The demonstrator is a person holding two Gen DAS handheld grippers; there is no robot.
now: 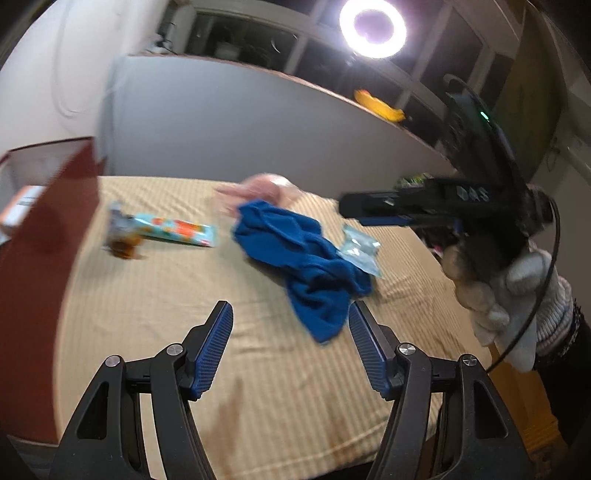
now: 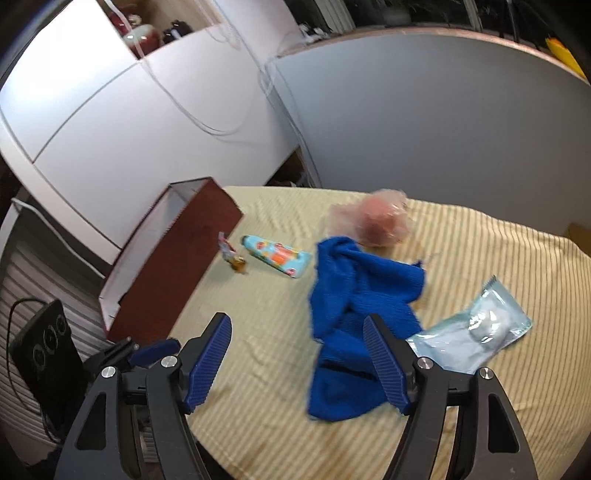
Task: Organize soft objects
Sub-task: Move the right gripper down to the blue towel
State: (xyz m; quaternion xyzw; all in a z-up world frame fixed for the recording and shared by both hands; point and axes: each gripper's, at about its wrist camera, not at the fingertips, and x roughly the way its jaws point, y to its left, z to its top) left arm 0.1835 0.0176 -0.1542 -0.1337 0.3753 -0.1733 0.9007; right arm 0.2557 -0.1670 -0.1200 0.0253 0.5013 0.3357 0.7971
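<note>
A crumpled blue cloth [image 1: 306, 258] lies on the striped beige tablecloth [image 1: 184, 295]; it also shows in the right wrist view [image 2: 354, 302]. A pink mesh puff [image 1: 266, 188] sits behind it, seen too in the right wrist view [image 2: 376, 221]. A pale blue sealed packet [image 1: 360, 251] lies right of the cloth, and in the right wrist view [image 2: 476, 332]. A light blue tube [image 1: 177, 229] and a small wrapped sweet [image 1: 123, 236] lie to the left. My left gripper [image 1: 291, 317] is open and empty just short of the cloth. My right gripper [image 2: 297, 328] is open and empty above the cloth's near end.
A dark red open box [image 2: 173, 254] stands at the table's left edge; it also fills the left of the left wrist view [image 1: 40, 236]. A black phone [image 2: 44, 362] stands lower left. A grey wall panel [image 1: 258, 122] backs the table. A ring light [image 1: 373, 27] shines above.
</note>
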